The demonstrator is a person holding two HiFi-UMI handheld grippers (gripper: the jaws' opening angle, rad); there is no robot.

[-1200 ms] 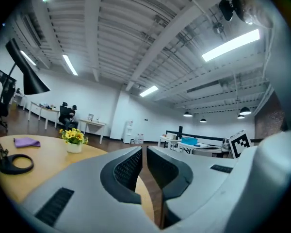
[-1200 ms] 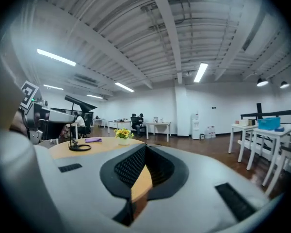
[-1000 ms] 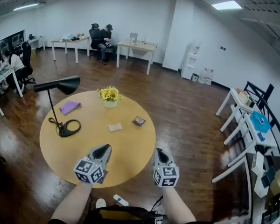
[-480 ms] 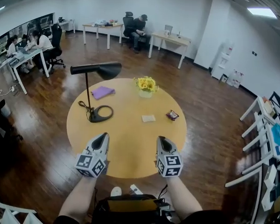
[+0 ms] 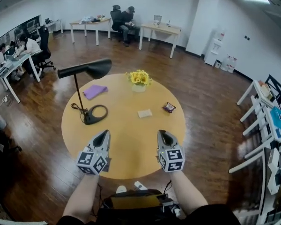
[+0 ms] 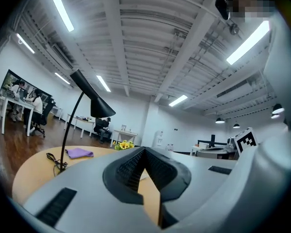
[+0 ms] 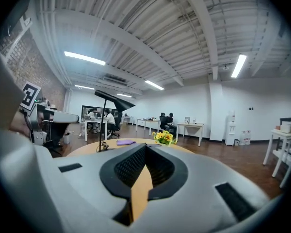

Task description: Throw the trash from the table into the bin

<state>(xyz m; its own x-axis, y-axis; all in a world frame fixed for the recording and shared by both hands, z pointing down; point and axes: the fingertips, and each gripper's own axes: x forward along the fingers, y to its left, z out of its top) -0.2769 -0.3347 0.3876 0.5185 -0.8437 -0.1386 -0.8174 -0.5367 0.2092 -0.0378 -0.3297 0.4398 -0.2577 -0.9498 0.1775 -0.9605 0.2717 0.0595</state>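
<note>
On the round wooden table [image 5: 84, 139] lie a dark snack wrapper [image 5: 168, 107] and a small beige scrap of paper [image 5: 144, 113], both right of centre. My left gripper [image 5: 103, 135] and right gripper [image 5: 163, 134] hover side by side over the table's near edge, well short of both pieces. The left gripper [image 6: 144, 149] has just been closing its jaws and is shut with nothing between them. The right gripper [image 7: 145, 145] is shut and empty too. No bin shows in any view.
A black desk lamp [image 5: 86, 71] with its cord stands on the table's left, next to a purple cloth [image 5: 94, 91]. A pot of yellow flowers [image 5: 139, 79] sits at the far edge. White shelves [image 5: 267, 125] stand to the right; desks with seated people [image 5: 25, 48] lie beyond.
The head view has swung, so the table now lies centred ahead instead of off to the left. Both grippers keep their side-by-side place over the near edge.
</note>
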